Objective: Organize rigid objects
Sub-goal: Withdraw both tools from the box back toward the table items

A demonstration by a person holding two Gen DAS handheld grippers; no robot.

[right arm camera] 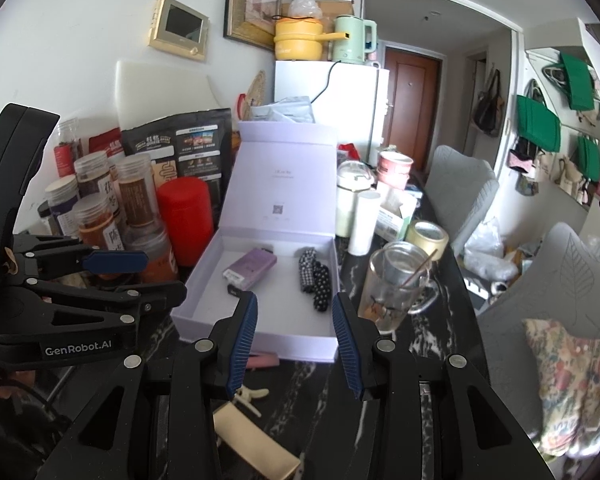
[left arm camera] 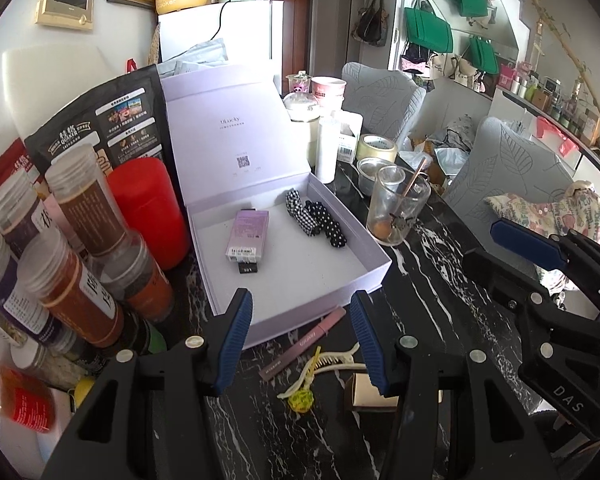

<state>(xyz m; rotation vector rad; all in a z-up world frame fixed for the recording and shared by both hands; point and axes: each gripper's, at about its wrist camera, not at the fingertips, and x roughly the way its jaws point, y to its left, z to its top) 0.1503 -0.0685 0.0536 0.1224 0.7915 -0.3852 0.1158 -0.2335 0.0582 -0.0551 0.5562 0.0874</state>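
An open lilac gift box [left arm camera: 374,270] [right arm camera: 256,340] sits on the black marble table with its lid up. Inside lie a purple carton [left arm camera: 247,235] [right arm camera: 251,267], a small black item [left arm camera: 248,268] and black-and-white scrunchies [left arm camera: 316,218] [right arm camera: 315,276]. In front of the box lie a pink tube [left arm camera: 304,342] [right arm camera: 262,360], a cream hair claw [left arm camera: 334,360] [right arm camera: 252,396], a yellow-green hair tie [left arm camera: 300,400] and a tan box [left arm camera: 366,398] [right arm camera: 256,446]. My left gripper [left arm camera: 300,344] is open and empty above them. My right gripper [right arm camera: 294,344] is open and empty at the box's front edge.
Spice jars [left arm camera: 88,208] [right arm camera: 134,190] and a red canister [left arm camera: 148,212] [right arm camera: 186,220] crowd the left. A glass mug with a spoon [left arm camera: 398,208] [right arm camera: 392,288], a tape roll [left arm camera: 376,148] [right arm camera: 426,238] and cups stand right of the box. Grey chairs [left arm camera: 512,176] flank the table's right edge.
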